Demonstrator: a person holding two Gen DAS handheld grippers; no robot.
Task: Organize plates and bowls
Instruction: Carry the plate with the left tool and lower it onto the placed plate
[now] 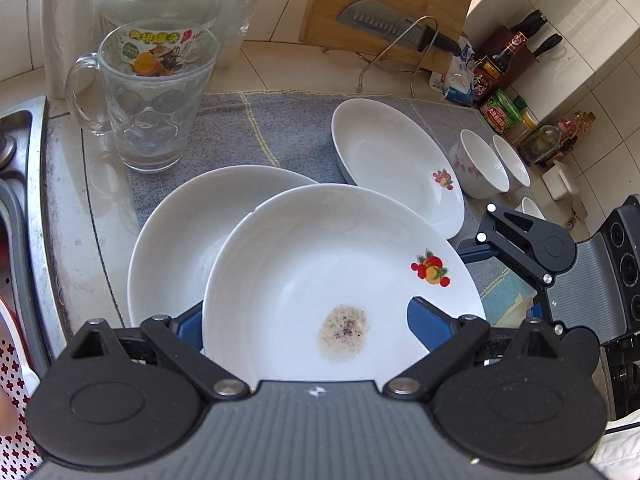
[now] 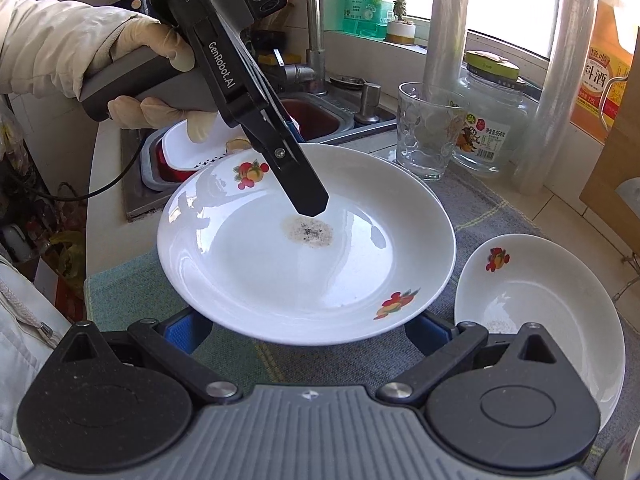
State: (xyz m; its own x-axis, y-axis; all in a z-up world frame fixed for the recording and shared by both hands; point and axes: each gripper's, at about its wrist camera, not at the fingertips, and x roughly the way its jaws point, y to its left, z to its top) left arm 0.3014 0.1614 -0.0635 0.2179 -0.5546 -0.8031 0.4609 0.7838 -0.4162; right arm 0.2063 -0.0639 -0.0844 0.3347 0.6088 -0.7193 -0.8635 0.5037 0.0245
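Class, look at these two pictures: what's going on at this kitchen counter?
A gloved hand holds the left gripper, which has a stained plate wedged between its fingers, one on top and one underneath. The plate looks lifted and overlaps a second plate on the grey cloth. The right gripper, jaws open, sits at the stained plate's near rim without clamping it. A third plate and some small bowls sit further along, not yet stacked.

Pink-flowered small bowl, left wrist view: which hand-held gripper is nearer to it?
Right. The right hand-held gripper has its tips just below the bowl in the picture; the left hand-held gripper is farther off, astride the stained plate at its near rim.
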